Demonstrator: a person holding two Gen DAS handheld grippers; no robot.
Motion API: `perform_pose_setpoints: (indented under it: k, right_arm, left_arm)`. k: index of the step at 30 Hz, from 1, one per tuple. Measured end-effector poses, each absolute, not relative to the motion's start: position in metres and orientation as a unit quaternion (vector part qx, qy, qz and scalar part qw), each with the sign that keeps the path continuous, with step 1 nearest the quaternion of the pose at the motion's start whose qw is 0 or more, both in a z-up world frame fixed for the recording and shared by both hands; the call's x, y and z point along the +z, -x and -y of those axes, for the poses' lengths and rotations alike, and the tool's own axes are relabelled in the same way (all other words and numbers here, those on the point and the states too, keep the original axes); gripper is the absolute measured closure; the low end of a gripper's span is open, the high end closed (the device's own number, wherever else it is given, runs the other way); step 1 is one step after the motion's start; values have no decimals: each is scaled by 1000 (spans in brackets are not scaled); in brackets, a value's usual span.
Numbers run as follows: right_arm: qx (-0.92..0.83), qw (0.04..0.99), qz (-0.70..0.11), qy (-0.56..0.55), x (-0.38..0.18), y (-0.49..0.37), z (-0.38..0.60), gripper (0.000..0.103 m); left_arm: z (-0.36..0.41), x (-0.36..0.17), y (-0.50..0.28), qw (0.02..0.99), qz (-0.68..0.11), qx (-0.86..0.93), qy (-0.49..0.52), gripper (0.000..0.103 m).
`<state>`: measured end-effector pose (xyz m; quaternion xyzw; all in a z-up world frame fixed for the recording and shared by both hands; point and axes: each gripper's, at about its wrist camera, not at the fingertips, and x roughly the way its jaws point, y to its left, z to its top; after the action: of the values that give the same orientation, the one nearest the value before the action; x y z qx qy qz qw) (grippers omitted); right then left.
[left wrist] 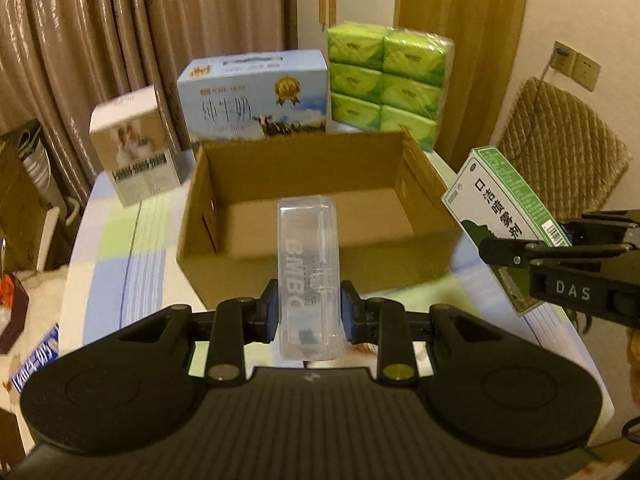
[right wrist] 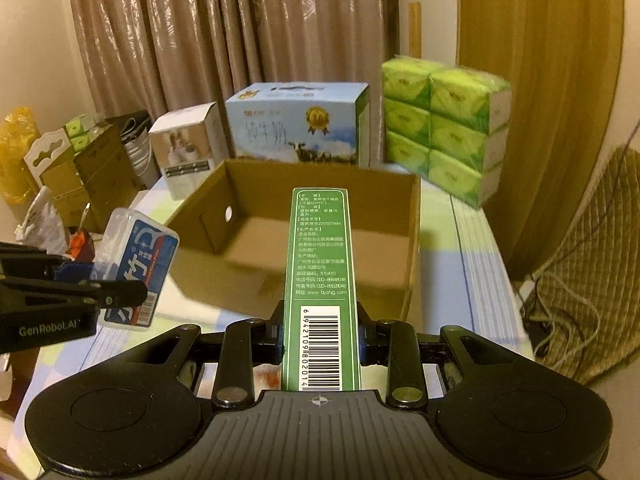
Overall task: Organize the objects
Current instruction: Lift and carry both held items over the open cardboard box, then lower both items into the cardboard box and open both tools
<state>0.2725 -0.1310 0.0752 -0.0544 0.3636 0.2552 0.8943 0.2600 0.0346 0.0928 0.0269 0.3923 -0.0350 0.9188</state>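
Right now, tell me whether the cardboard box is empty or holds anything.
Empty as far as visible: the cardboard box shows only bare brown floor in both views; its near wall hides the front strip of floor.

- Lettering on the clear plastic case (left wrist: 308, 272) smeared — only "BMBC" half legible.
- Near end of the green box (right wrist: 320, 288) hidden under the gripper body.
- Cardboard box (left wrist: 304, 208): near floor screened by its near wall.
- Far-left clutter — too blurred to name.

Your 2 views: dim warm indoor light, fisheye bending at dark corners, motion blur on cardboard box (left wrist: 304, 184), sheen on curtains (right wrist: 224, 32).
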Motion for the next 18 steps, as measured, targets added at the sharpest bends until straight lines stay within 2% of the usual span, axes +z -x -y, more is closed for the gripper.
perform_pose_setpoints:
  k: [7,18]
  right_arm:
    - [250,891,-377,48,74,-333,116,75]
    - [239,884,-402,20,58,-401,96,75]
  left_arm:
    - [-48,99,-325,918,-393,-37,-23,78]
    - [-62,70,-390,912,-409,-30,-14,78]
